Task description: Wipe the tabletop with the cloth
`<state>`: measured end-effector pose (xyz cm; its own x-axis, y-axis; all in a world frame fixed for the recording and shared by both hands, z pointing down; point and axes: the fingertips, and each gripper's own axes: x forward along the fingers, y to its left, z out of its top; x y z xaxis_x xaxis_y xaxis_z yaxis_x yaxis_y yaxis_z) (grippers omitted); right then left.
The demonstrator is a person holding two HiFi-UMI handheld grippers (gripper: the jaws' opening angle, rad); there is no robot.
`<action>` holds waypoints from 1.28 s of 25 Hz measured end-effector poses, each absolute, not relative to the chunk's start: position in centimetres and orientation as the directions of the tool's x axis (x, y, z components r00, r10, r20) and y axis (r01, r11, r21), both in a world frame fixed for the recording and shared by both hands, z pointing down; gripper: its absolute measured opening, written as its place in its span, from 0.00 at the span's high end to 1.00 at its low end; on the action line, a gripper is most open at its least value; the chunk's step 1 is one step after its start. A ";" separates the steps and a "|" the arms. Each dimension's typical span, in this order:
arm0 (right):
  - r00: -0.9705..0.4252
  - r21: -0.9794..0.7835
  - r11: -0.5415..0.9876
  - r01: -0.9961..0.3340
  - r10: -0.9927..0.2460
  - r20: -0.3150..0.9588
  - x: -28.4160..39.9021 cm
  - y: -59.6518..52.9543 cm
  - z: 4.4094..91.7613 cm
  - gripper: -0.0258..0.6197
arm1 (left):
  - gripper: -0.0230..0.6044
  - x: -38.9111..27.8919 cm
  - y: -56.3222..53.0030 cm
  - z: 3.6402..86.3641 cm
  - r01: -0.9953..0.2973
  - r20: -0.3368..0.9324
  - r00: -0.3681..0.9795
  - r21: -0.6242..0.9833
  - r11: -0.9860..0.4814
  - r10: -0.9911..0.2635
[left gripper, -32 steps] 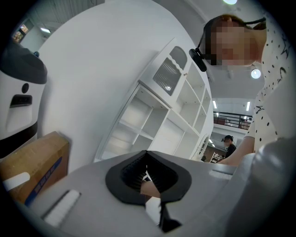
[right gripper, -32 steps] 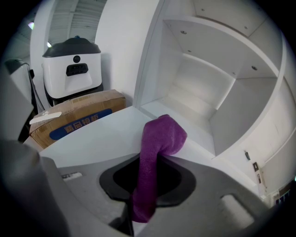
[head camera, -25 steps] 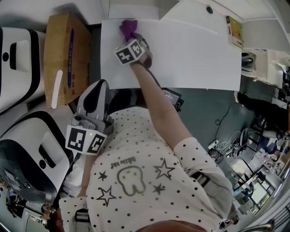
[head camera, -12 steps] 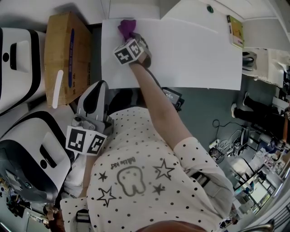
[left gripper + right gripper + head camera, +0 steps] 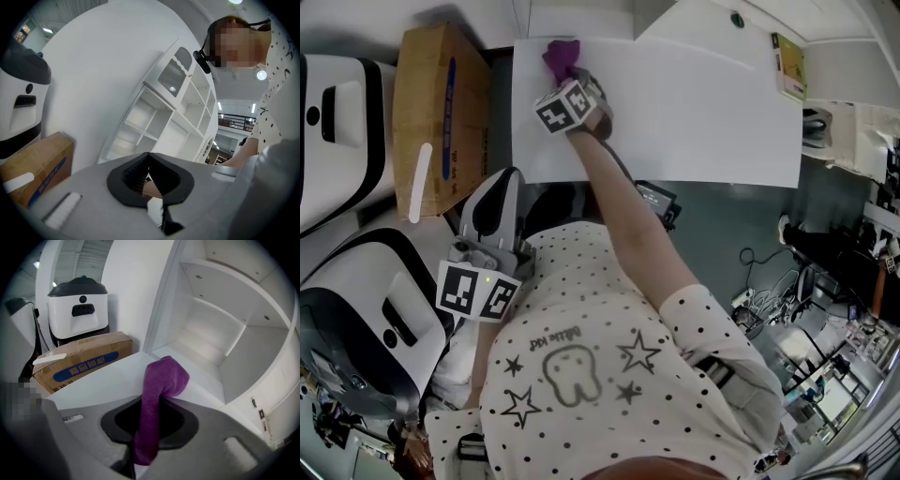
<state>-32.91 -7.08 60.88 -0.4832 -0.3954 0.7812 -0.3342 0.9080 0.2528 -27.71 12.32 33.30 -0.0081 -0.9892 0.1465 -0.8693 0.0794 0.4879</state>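
Currently the right gripper (image 5: 571,77) is reaching across to the far left corner of the white bench (image 5: 703,112), its jaws clamping the purple cloth (image 5: 562,55). In the right gripper view, the cloth (image 5: 158,380) is running up between the jaws of the gripper (image 5: 150,425) and folding over their tips, its bunched end lying against the bench top close to the far edge. The left gripper (image 5: 507,180) is hanging off the bench by its near left corner, close to the person's torso, jaws pressing together on nothing. A cardboard box (image 5: 441,112) is sitting just left of the bench.
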 end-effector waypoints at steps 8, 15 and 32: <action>-0.494 0.246 0.916 -0.317 -0.381 0.782 -33.5 -6.5 60.8 0.86 | 0.99 -27.9 12.7 33.4 -0.870 0.151 -0.019 0.484 0.091 -0.988; -0.495 0.252 0.919 -0.305 -0.379 0.782 -33.8 -6.4 61.1 0.86 | 0.99 -28.1 12.7 33.4 -0.872 0.152 -0.028 0.480 0.098 -0.988; -0.510 0.250 0.927 -0.281 -0.365 0.779 -34.6 -5.8 61.1 0.86 | 0.99 -28.3 13.2 33.5 -0.868 0.153 -0.051 0.482 0.119 -0.987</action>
